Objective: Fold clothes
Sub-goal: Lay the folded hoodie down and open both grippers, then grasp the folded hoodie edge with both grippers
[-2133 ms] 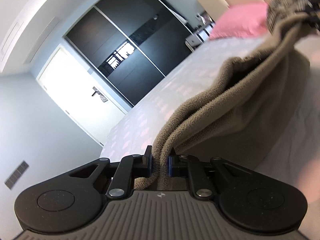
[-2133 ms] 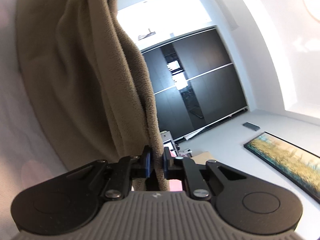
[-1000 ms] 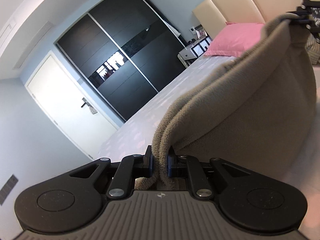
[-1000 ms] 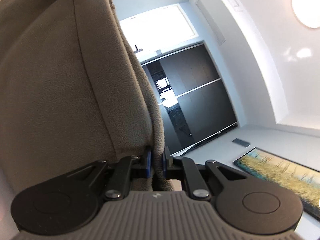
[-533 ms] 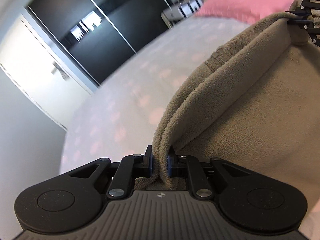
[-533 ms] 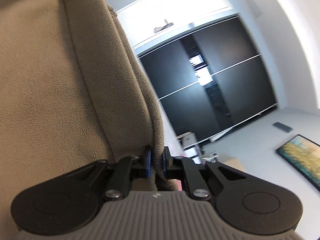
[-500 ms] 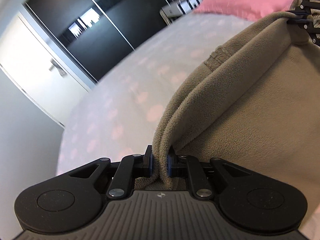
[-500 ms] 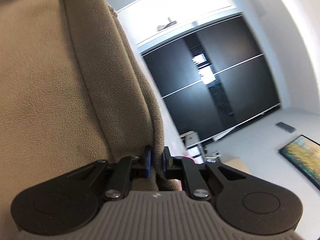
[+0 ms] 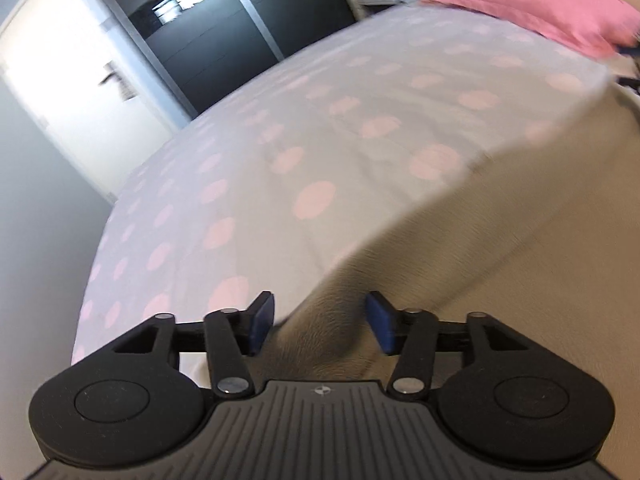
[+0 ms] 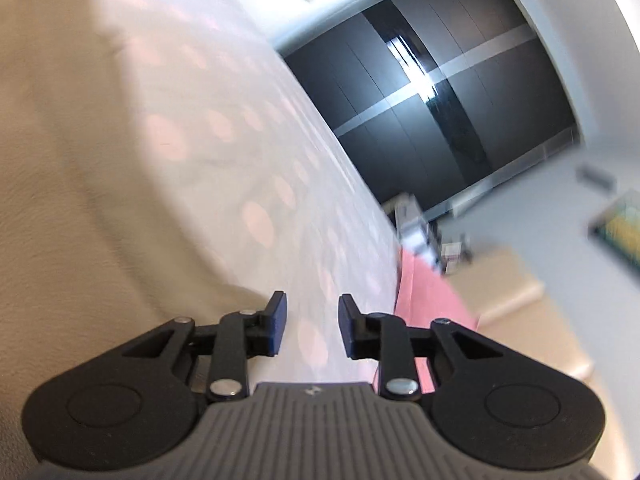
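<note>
A beige fleece garment (image 9: 520,240) lies on the bed's white sheet with pink dots (image 9: 320,140). My left gripper (image 9: 320,320) is open, its blue-padded jaws wide apart over the garment's near edge, holding nothing. In the right wrist view the same garment (image 10: 80,180) fills the left side. My right gripper (image 10: 312,326) is open and empty, just beside the garment's edge, over the dotted sheet (image 10: 260,200). Both views are motion-blurred.
A pink pillow (image 9: 540,4) lies at the head of the bed, also in the right wrist view (image 10: 428,288). A dark sliding wardrobe (image 9: 240,20) and a white door (image 9: 68,80) stand beyond the bed. A beige headboard (image 10: 520,320) shows at right.
Both grippers have opened and let go of the fleece garment, which has dropped flat onto the bed. Both views have tilted down towards the bed.
</note>
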